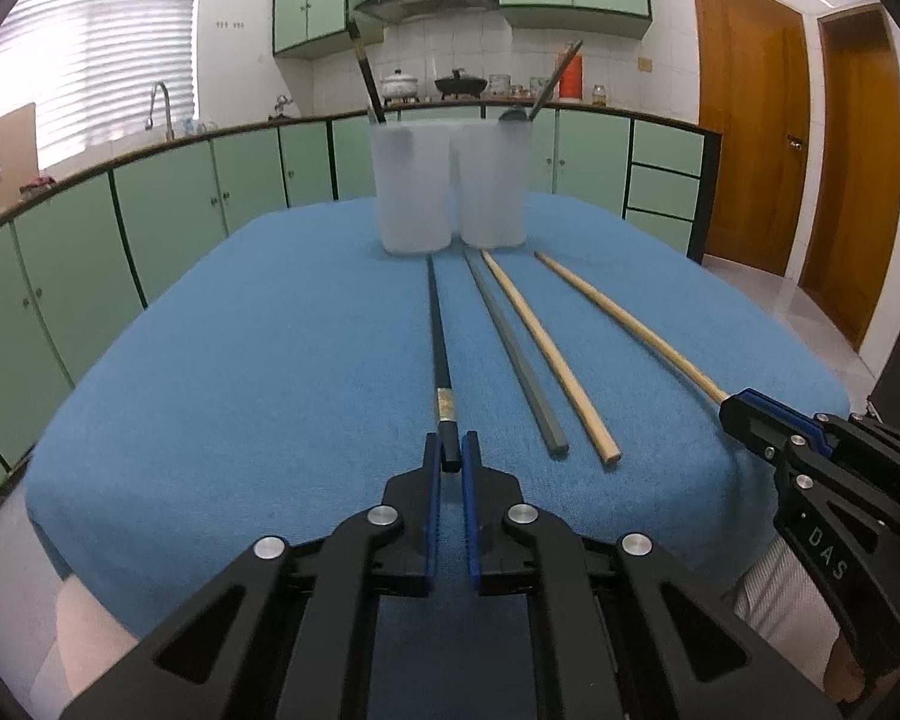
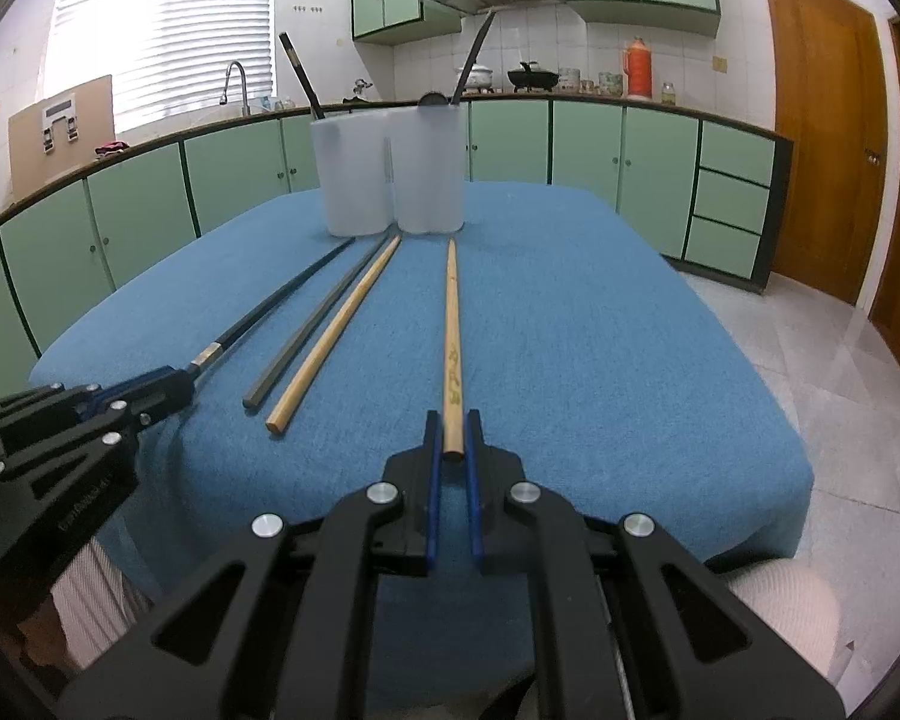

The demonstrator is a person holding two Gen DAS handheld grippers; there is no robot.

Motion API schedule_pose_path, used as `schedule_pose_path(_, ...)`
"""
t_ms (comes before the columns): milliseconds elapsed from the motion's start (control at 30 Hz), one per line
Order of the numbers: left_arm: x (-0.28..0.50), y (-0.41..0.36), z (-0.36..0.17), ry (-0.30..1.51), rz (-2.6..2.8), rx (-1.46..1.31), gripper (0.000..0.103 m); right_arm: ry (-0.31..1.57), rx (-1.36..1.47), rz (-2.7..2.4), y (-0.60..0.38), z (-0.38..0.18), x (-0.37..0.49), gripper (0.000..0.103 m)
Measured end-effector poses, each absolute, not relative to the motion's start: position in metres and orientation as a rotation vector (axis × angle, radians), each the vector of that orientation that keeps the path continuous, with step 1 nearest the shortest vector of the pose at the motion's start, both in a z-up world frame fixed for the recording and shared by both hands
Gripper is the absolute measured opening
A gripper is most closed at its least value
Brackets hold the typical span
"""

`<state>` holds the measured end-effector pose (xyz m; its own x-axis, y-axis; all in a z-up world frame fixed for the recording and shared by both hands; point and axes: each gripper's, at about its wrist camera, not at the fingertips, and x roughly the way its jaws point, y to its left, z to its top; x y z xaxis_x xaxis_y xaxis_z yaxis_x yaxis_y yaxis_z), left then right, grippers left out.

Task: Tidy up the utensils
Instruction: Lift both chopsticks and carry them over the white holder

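Several chopsticks lie on a blue cloth-covered table (image 1: 270, 360). My left gripper (image 1: 450, 450) is shut on the near end of a black chopstick (image 1: 437, 330); it also shows in the right wrist view (image 2: 270, 306). My right gripper (image 2: 453, 429) is shut on the near end of a wooden chopstick (image 2: 451, 324), which also shows in the left wrist view (image 1: 630, 330). A grey chopstick (image 1: 513, 348) and a second wooden chopstick (image 1: 549, 354) lie between them. Two frosted white cups (image 1: 414, 186) (image 1: 491, 180) stand at the far end, one with a black chopstick, one with a spoon.
Green kitchen cabinets (image 1: 168, 204) run behind the table. Wooden doors (image 1: 750, 138) stand at the right. The table's near edge lies just under both grippers. The right gripper (image 1: 744, 414) shows at the right in the left wrist view.
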<state>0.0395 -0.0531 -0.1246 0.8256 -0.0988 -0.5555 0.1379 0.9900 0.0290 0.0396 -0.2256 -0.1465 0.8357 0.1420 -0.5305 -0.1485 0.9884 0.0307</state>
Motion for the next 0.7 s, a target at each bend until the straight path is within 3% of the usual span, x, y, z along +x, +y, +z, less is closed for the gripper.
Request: schedule_pose_path(700, 0.027, -0.032, -0.002, 0.312, -0.170, 0.077, 0.006, 0.359, -0.038, 0.248, -0.253, -0.010, 0.053, 0.006)
